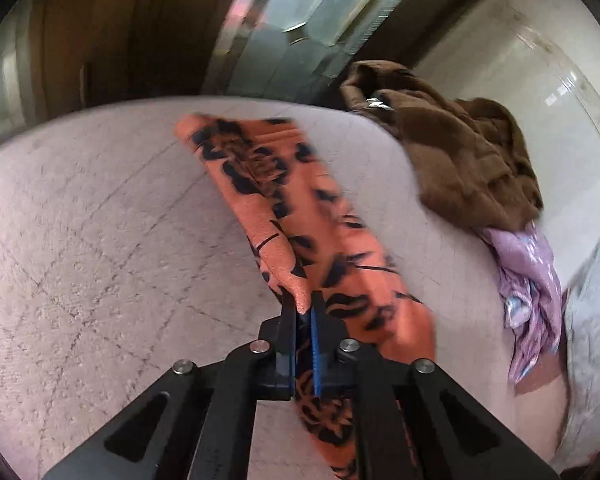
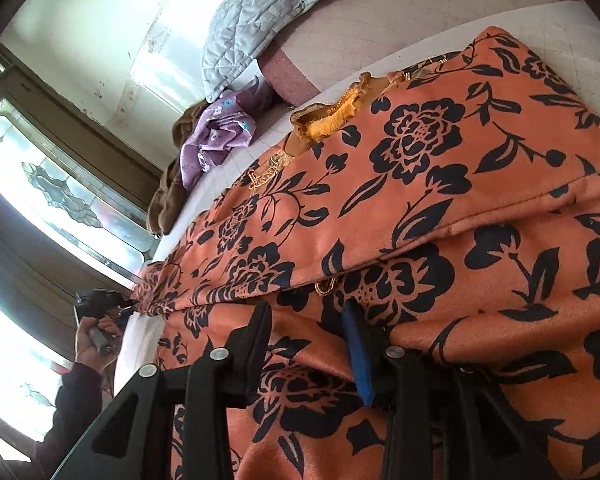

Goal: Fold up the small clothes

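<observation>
An orange garment with a black flower print [image 1: 296, 216] lies on the pale quilted bed [image 1: 100, 240]. My left gripper [image 1: 304, 304] is shut on one edge of it and holds that edge up, so the cloth hangs as a stretched band. In the right wrist view the garment [image 2: 420, 200] fills the frame, folded over itself, with a yellow trimmed neckline [image 2: 332, 116]. My right gripper [image 2: 308, 316] has its jaws apart, with orange cloth lying between and over the fingers. The left gripper [image 2: 100, 304] shows far left, gripping the garment's corner.
A brown fleece garment [image 1: 460, 152] and a lilac printed one [image 1: 532, 280] lie heaped at the bed's far side, with a grey quilted pillow [image 2: 268, 16] beside them. A window [image 2: 60, 200] and a white wall stand behind the bed.
</observation>
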Available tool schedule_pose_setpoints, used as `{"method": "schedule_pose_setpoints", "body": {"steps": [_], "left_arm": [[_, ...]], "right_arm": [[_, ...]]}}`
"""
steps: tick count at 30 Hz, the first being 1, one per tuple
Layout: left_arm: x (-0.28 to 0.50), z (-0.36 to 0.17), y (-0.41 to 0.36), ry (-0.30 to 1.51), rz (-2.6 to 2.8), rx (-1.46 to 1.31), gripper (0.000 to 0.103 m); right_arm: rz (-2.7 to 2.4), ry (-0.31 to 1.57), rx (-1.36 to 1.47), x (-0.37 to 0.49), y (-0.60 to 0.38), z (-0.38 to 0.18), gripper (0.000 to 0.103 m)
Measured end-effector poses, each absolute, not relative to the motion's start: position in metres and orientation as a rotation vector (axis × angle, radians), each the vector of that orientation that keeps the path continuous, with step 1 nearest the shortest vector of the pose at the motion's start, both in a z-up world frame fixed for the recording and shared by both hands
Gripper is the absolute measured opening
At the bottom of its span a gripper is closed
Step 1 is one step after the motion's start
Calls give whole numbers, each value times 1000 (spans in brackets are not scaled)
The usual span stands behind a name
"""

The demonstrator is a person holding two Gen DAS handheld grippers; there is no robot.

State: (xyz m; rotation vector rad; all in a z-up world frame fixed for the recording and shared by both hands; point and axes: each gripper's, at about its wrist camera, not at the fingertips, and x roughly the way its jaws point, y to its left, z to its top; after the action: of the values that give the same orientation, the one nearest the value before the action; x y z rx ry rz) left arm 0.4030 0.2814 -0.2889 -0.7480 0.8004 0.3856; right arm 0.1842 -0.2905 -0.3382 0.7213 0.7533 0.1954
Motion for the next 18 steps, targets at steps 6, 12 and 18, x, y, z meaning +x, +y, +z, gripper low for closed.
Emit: {"method": "schedule_pose_setpoints", "body": {"steps": [6, 12, 18], "left_arm": [[392, -203, 163, 681, 109, -443, 5], [324, -162, -43, 624, -341, -67, 5], [261, -201, -156, 754, -587, 203, 78]], "right_arm": [[208, 743, 743, 183, -293, -339, 41], [211, 751, 784, 177, -300, -336, 42], [143, 722, 831, 129, -332, -311, 64]]}}
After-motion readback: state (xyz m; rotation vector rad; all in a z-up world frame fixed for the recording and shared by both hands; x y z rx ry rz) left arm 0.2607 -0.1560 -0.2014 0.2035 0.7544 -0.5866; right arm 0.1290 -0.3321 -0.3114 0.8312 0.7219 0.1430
